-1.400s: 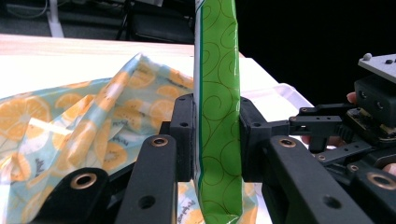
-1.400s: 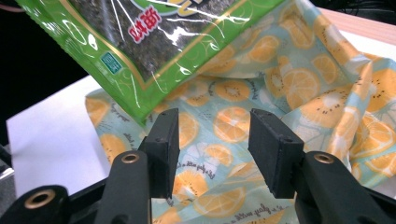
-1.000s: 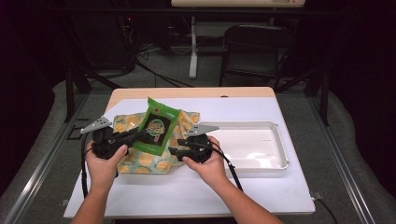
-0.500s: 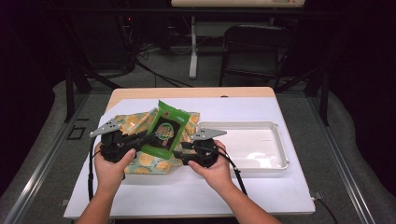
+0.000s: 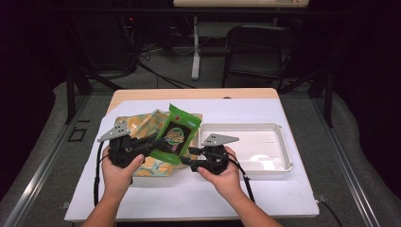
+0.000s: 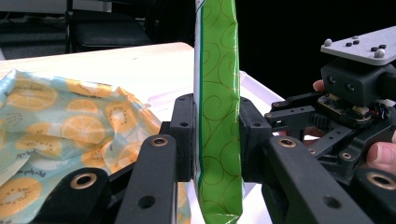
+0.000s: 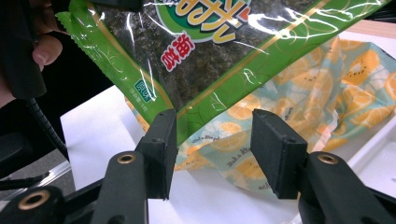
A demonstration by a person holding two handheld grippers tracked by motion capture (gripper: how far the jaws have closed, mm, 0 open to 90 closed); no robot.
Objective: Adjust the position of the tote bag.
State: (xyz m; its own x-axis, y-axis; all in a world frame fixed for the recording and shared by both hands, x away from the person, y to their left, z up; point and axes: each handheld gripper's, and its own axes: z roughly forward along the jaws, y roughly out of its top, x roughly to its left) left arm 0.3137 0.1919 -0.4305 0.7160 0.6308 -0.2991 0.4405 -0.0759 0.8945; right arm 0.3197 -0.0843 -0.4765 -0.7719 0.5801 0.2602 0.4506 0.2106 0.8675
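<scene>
table lit from above — dark, soft surroundings

We see the green snack packet (image 6: 218,116) as glossy, crinkly plastic film — light glints off it. The fruit-print bag (image 7: 327,88) looks like soft, matt cloth, creased. The white tray (image 5: 276,156) seems smooth plastic — the table edge (image 5: 189,93) pale wood.

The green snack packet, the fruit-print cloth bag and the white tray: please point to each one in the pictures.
green snack packet (image 6: 218,116), left gripper view, on its narrow edge between the jaws.
fruit-print cloth bag (image 5: 142,124), high view, on its upper left part.
white tray (image 5: 283,156), high view, on its right rim.
</scene>
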